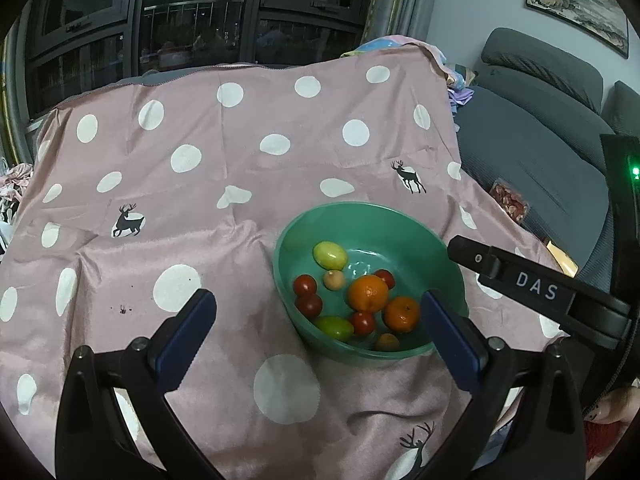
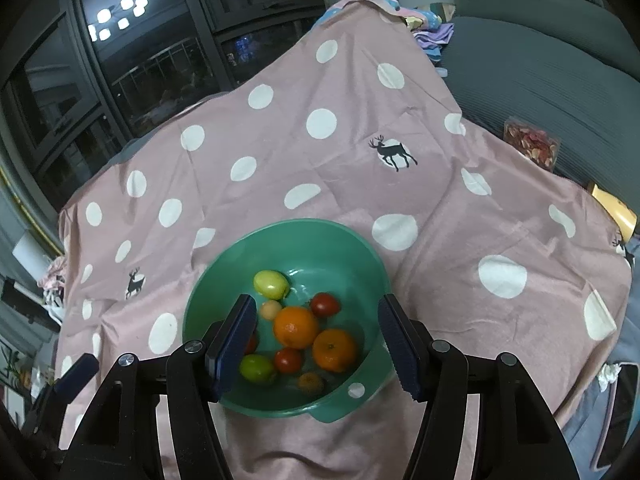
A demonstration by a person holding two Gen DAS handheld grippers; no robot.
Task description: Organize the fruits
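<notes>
Cloth (image 1: 240, 200): dusty pink, white polka dots, small black deer silhouettes. Bowl (image 2: 352, 248): teal green. Inside it: two oranges (image 2: 296, 327), bright orange; small tomatoes (image 2: 325, 304), dark red; two oval fruits (image 2: 271, 283), yellow-green; one small round fruit (image 2: 271, 309), pale peach. Claw pads (image 2: 236, 340): dark blue on black frames. Sofa (image 1: 532, 152): grey.
</notes>
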